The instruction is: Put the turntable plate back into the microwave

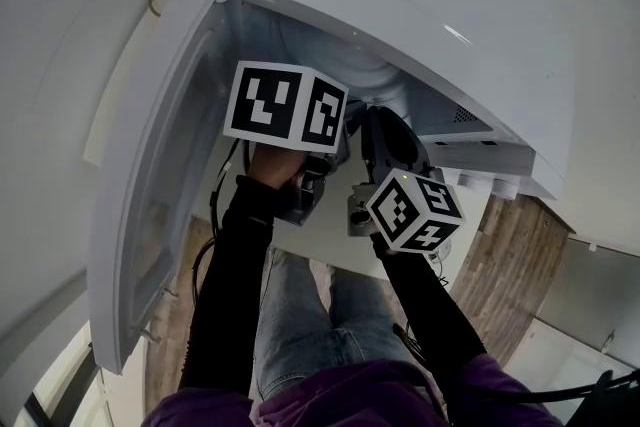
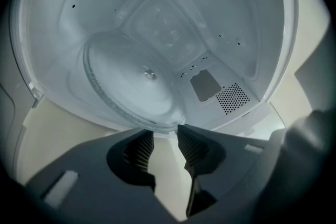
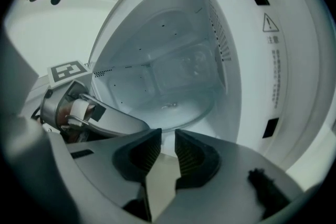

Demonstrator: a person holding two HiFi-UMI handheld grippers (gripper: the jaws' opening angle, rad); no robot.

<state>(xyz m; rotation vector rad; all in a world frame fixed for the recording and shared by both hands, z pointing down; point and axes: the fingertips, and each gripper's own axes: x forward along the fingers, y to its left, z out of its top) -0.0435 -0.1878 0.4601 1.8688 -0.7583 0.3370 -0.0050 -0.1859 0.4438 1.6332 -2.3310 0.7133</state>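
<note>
The turntable plate [image 2: 126,86] is lying inside the microwave [image 1: 430,5], flat on the floor of the white cavity, with a small hub [image 2: 150,75] showing at its middle. Its near rim is reaching almost to the front lip of the opening. The left gripper [image 2: 165,132] is hovering just in front of that rim, and its ribbed jaws are standing apart with nothing between them; only the pale surface below is showing through the gap. The right gripper [image 3: 168,136] is pointing into the same opening from the other side, its jaws also standing slightly spread and holding nothing, with the plate lying just beyond their tips. In the right gripper view the left gripper's body is showing at the left edge, close to the cavity mouth.

On the cavity's side wall a grey cover panel [image 2: 206,85] is sitting beside a patch of vent holes [image 2: 232,98]. The microwave door [image 1: 160,205] is hanging wide open on the left in the head view. The marker cubes [image 1: 285,105] are riding on top of both grippers, and the person's black sleeves [image 1: 228,305] are reaching up toward the opening above a wooden floor [image 1: 510,255]
</note>
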